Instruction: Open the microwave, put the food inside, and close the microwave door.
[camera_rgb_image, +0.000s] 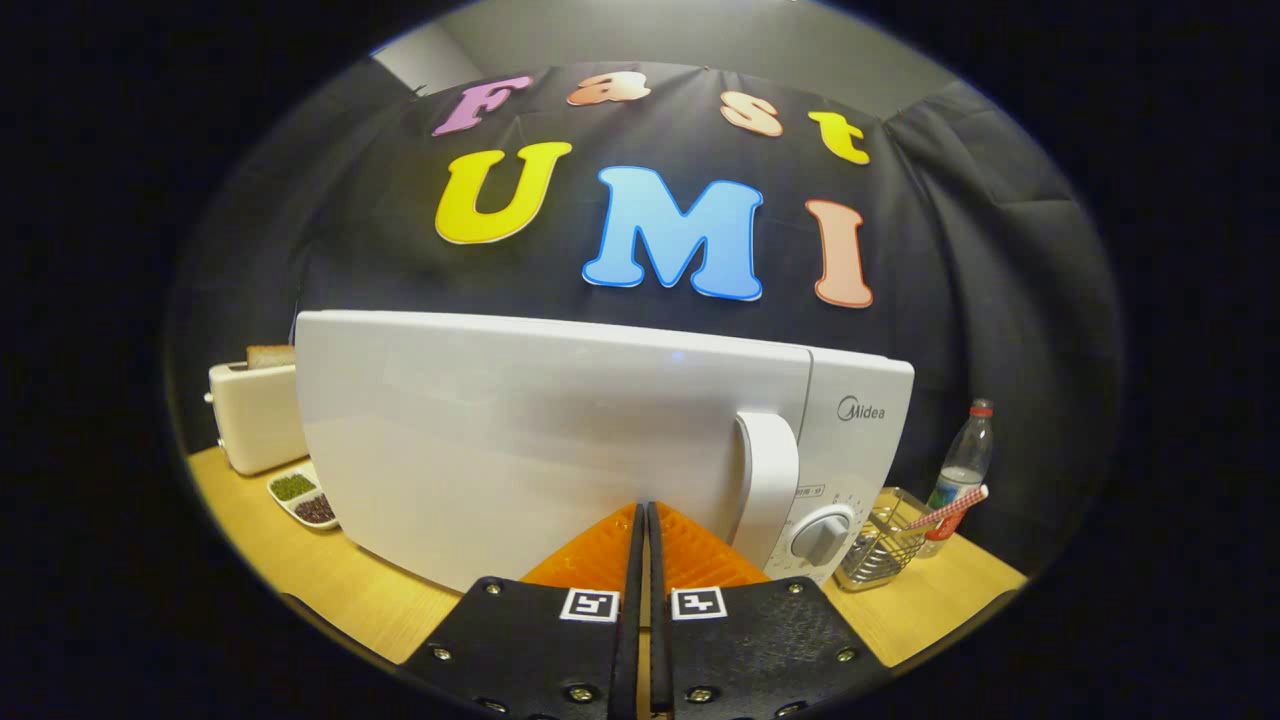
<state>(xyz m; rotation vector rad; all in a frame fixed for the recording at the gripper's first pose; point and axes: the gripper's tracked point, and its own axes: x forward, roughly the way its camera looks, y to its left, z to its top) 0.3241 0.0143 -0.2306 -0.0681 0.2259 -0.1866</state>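
A white microwave (560, 440) stands on the wooden table (330, 580), right in front of my fingers. Its door (500, 440) looks slightly ajar, its handle side swung a little toward me. The white vertical handle (768, 490) rises just right of my fingertips, with a round dial (822, 533) beyond it on the control panel. My gripper (643, 512) is shut, its two fingers pressed together with nothing between them, tips close to or touching the lower door face left of the handle.
A white toaster (255, 415) with a slice of bread stands left of the microwave, with a small divided dish (303, 496) of dark and green food in front of it. To the right sit a wire basket (885, 550) and a clear bottle (963, 470).
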